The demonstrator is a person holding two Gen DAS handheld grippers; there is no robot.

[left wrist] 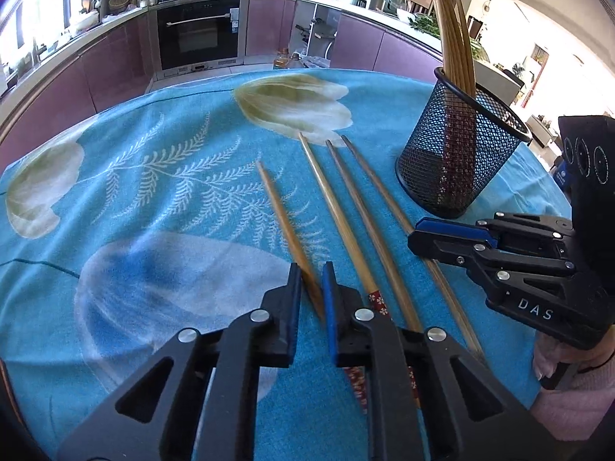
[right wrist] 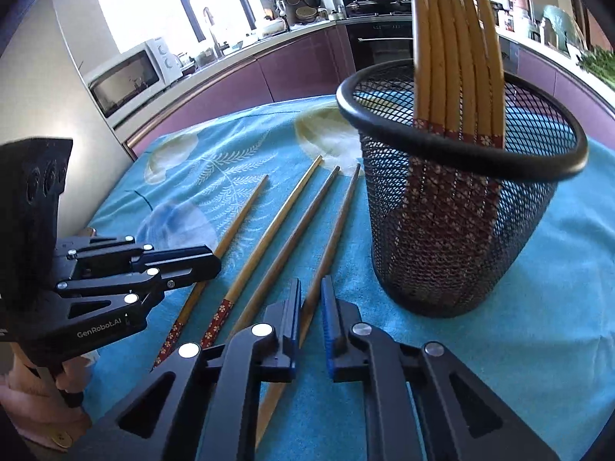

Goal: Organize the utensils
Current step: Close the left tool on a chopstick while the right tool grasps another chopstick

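Several wooden chopsticks lie side by side on the blue floral cloth [left wrist: 153, 199]. My left gripper [left wrist: 311, 292] is narrowly open, its jaws either side of the leftmost chopstick [left wrist: 284, 226], just above the cloth. My right gripper [right wrist: 310, 303] is narrowly open around the rightmost chopstick [right wrist: 330, 238]; it shows in the left wrist view [left wrist: 423, 236] too. Two more chopsticks [left wrist: 338, 215] [left wrist: 365, 207] lie between. A black mesh holder [left wrist: 457, 153] [right wrist: 453, 238] stands upright at the right with several chopsticks [right wrist: 453, 50] in it.
The cloth covers a round table [left wrist: 46, 142]; its far edge is near purple kitchen cabinets [left wrist: 115, 61] and an oven [left wrist: 200, 34]. A microwave [right wrist: 127, 77] sits on the counter at the left. The left gripper shows in the right wrist view [right wrist: 192, 265].
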